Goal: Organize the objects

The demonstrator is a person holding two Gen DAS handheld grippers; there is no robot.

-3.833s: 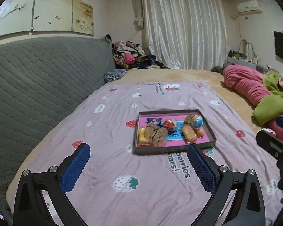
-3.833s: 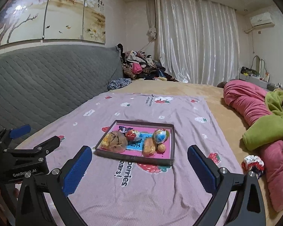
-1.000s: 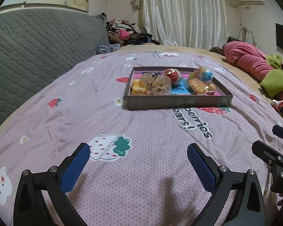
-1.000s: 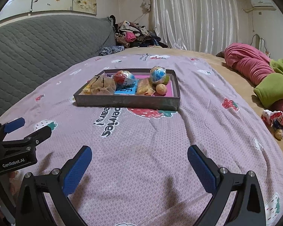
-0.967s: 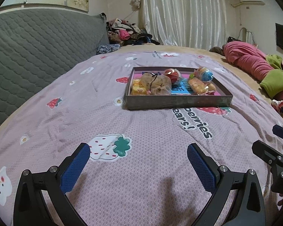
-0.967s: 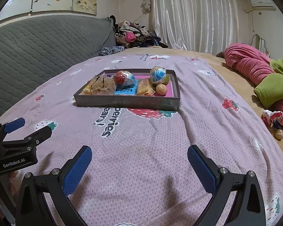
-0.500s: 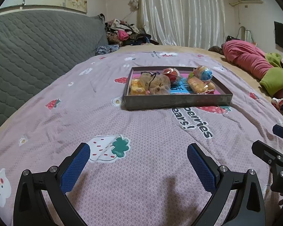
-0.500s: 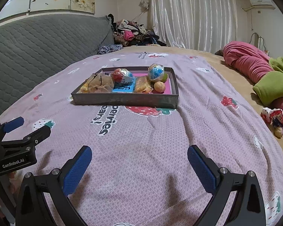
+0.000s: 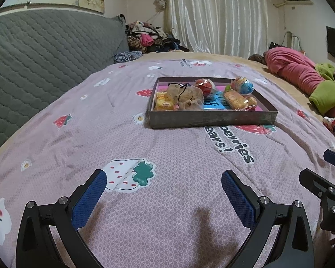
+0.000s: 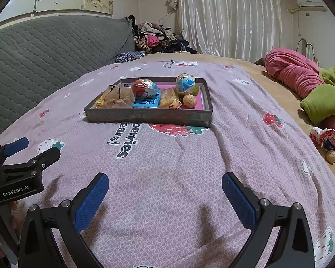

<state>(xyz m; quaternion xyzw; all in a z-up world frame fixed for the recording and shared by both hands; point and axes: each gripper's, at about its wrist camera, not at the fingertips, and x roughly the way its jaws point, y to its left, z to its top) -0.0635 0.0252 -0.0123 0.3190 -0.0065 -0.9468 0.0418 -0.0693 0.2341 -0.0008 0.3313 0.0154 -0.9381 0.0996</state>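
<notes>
Left wrist view: the left claw (image 9: 163, 191) is spread wide and holds nothing, its two blue pads low over a pink strawberry-print blanket (image 9: 78, 138) on a bed. Straight ahead and a little to the right, well apart from the claw, sits a shallow dark tray (image 9: 212, 118) with its long side facing the camera. In it, from left to right, are a yellow snack packet (image 9: 164, 103), a mesh drawstring pouch (image 9: 186, 97), a red wrapped ball (image 9: 205, 86), a blue printed card (image 9: 215, 103) lying flat, an orange snack bar (image 9: 235, 100) and a blue wrapped ball (image 9: 243, 86). The tip of the right claw shows at the far right edge.

Right wrist view: the right claw (image 10: 165, 191) is likewise wide open and empty, low over the blanket. The tray (image 10: 149, 115) lies ahead and slightly left, its long axis running left to right across the view. A small tan walnut-like ball (image 10: 189, 100) sits near the tray's right end, beside the blue wrapped ball (image 10: 185, 83). Part of the left claw shows at the far left.

Both claws sit about equally far from the tray; the left is nearer the pouch end, the right nearer the walnut end. All the small items lie inside the tray, which would fit either a sorted tray or one still to be emptied. A small doll (image 10: 326, 141) lies on the bed edge to the right.
</notes>
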